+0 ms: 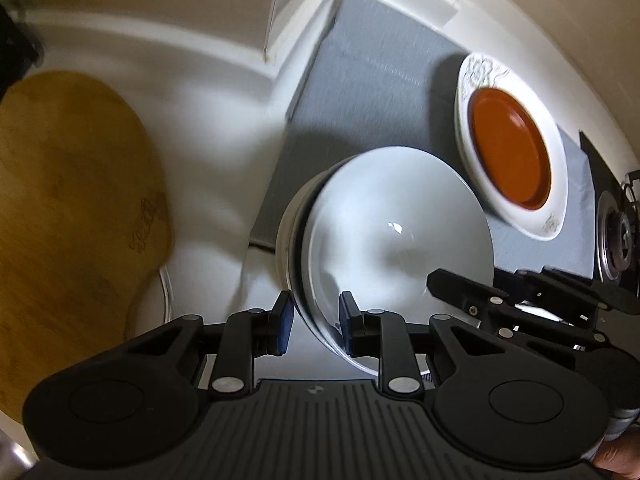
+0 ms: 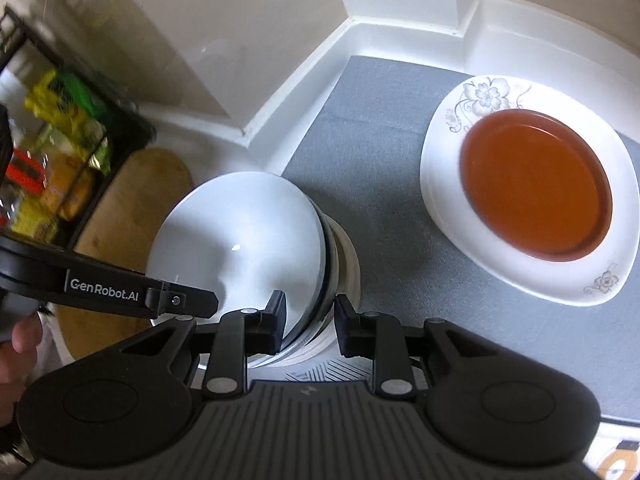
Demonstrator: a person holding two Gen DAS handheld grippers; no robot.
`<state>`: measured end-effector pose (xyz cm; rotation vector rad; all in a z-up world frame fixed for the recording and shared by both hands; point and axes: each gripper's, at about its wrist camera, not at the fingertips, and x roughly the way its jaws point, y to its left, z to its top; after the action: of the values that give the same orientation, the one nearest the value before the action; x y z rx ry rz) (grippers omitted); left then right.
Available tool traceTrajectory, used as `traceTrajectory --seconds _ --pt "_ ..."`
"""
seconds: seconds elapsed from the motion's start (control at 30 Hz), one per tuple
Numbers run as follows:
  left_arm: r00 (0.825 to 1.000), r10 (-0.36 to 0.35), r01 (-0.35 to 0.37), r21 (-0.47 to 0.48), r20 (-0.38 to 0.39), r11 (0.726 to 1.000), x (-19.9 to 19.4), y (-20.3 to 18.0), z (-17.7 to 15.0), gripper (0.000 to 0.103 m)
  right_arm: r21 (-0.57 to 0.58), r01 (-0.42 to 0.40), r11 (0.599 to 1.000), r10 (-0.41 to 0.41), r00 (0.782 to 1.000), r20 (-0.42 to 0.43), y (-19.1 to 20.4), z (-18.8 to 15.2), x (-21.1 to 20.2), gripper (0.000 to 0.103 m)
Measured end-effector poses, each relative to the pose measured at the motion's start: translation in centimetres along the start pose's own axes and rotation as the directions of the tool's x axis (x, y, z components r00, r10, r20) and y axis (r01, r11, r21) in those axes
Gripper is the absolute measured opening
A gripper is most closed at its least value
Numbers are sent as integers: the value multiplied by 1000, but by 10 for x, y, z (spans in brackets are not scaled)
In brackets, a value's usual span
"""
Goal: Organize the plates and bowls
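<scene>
At the near-left corner of the grey mat (image 2: 384,168), a stack of white bowls (image 2: 248,236) hangs tilted. Left gripper (image 1: 316,320) and right gripper (image 2: 306,318) each clench 1 side of its rim. Glazed, heavy, breakable: grip opposite edges evenly.

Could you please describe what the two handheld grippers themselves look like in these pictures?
Both the left gripper and the right gripper are matte black, with ribbed grey bases, round side housings, silver pivot pins and linked fingers. The left one's pads look blue. White lettering reading GenRobot.AI marks the left gripper's side in the right wrist view.
</scene>
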<state>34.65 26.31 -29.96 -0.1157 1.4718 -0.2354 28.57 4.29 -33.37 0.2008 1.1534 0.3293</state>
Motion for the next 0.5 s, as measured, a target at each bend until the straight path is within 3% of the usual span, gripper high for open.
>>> traceTrajectory --seconds 0.27,0.37,0.5 --pt "999 -38 38 20 12 999 -7 7 0 29 2 -27 1000 27 999 43 -7 0 -9 28" --pt "994 -34 28 62 103 998 -26 6 -1 30 22 -54 998 53 997 51 -13 4 -12 31" --pt "977 11 -39 130 213 991 -46 1 3 30 58 -62 996 57 995 82 -22 9 -16 32"
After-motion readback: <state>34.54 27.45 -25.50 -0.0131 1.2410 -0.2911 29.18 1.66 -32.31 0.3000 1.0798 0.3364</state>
